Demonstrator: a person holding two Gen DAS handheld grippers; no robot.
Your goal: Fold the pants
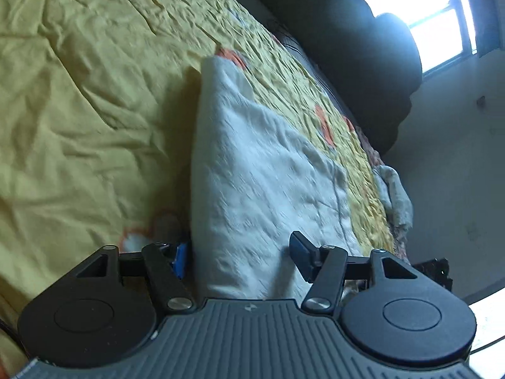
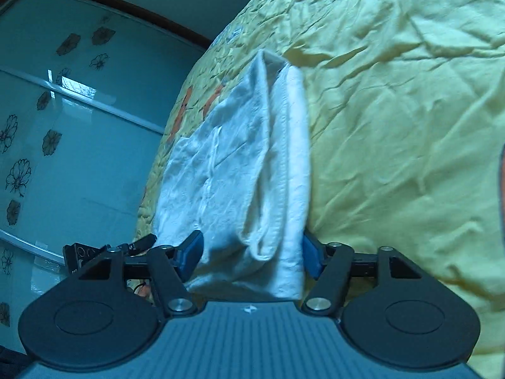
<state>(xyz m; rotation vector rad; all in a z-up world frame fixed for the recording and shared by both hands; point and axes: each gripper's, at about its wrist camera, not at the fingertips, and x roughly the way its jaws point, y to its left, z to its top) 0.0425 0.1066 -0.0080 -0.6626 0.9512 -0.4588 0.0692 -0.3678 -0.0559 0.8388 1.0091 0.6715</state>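
White pants (image 1: 258, 170) folded long on a crumpled yellow bed cover (image 1: 79, 110).
Left claw (image 1: 241, 257) and right claw (image 2: 252, 252) released, astride cloth; window (image 1: 442, 9) left view only, flowered glass door (image 2: 63, 120) right only.

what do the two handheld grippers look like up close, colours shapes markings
Both look alike. The left gripper and right gripper each have a grey ribbed body with a small white mark at its front edge, two round black discs at the sides, and black linkage bars with silver pivot screws. The jaws carry blue pads. No hands or sleeves are in view.
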